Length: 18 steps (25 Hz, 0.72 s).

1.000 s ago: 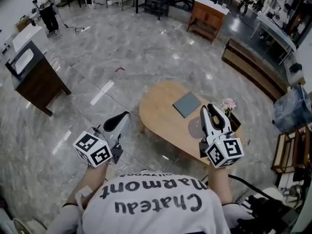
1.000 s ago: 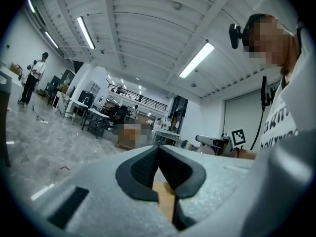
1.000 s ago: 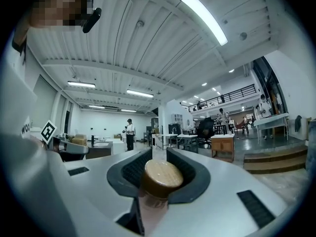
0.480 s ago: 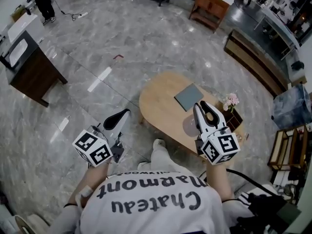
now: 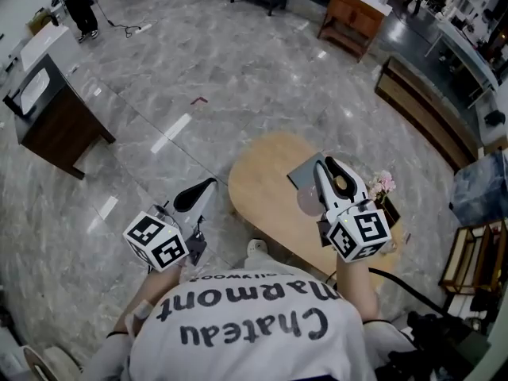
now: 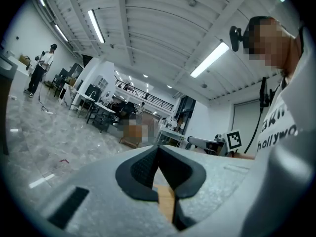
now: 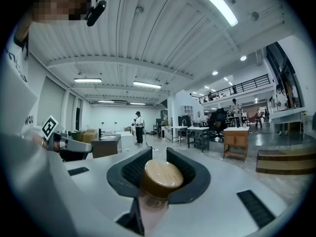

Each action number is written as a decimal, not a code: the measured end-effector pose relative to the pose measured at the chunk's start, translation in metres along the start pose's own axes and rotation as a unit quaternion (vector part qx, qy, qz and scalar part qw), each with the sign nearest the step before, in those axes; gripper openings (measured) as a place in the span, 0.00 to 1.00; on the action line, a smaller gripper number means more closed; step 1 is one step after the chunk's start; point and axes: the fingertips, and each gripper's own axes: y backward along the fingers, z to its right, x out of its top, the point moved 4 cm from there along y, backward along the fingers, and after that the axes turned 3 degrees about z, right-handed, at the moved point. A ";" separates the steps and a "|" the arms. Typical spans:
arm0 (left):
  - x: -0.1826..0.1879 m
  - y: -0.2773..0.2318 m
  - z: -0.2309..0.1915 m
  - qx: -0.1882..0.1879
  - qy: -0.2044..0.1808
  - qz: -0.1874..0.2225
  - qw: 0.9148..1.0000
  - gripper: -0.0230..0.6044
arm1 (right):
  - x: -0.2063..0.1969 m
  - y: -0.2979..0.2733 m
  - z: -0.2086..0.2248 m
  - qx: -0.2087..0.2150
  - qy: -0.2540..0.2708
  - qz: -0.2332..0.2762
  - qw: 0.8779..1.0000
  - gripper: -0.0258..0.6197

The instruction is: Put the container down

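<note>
My right gripper [image 5: 329,182] is shut on the container [image 5: 342,186], a clear jar with a round wooden lid [image 7: 162,177]. It hangs above the right part of the oval wooden table [image 5: 262,190], beside a grey pad [image 5: 305,168]. In the right gripper view the dark pads [image 7: 131,171] press on the jar from both sides just under the lid. My left gripper [image 5: 202,190] is shut with nothing in it and hovers over the floor left of the table. In the left gripper view its pads [image 6: 143,168] meet at their tips.
Pink flowers in a dark box [image 5: 382,186] stand at the table's right edge. A dark cabinet with a white top [image 5: 51,121] is at the far left and a low wooden bench [image 5: 421,111] at the right. My shoe [image 5: 255,248] shows near the table.
Both grippers have moved forward. The right one, still holding the container, now sits closer to the grey pad; the left one is nearer the table's left edge.
</note>
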 end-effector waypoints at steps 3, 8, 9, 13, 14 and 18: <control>0.001 -0.021 -0.004 -0.003 0.000 0.002 1.000 0.06 | -0.001 -0.015 0.011 0.018 0.001 0.000 1.000 0.18; 0.003 -0.058 -0.010 -0.002 0.007 0.009 1.000 0.06 | -0.004 -0.037 0.033 0.035 0.007 -0.009 0.999 0.18; 0.003 -0.066 -0.011 -0.001 0.012 0.009 1.000 0.06 | -0.006 -0.042 0.039 0.038 0.005 -0.013 0.999 0.18; -0.003 -0.094 -0.019 0.001 0.013 0.002 1.000 0.06 | -0.015 -0.060 0.058 0.047 0.005 -0.023 0.999 0.18; -0.005 -0.100 -0.021 0.004 0.015 0.000 1.000 0.06 | -0.018 -0.063 0.063 0.047 0.003 -0.025 0.999 0.18; -0.015 -0.123 -0.026 0.008 0.020 -0.009 1.000 0.06 | -0.026 -0.075 0.079 0.055 -0.002 -0.030 0.998 0.18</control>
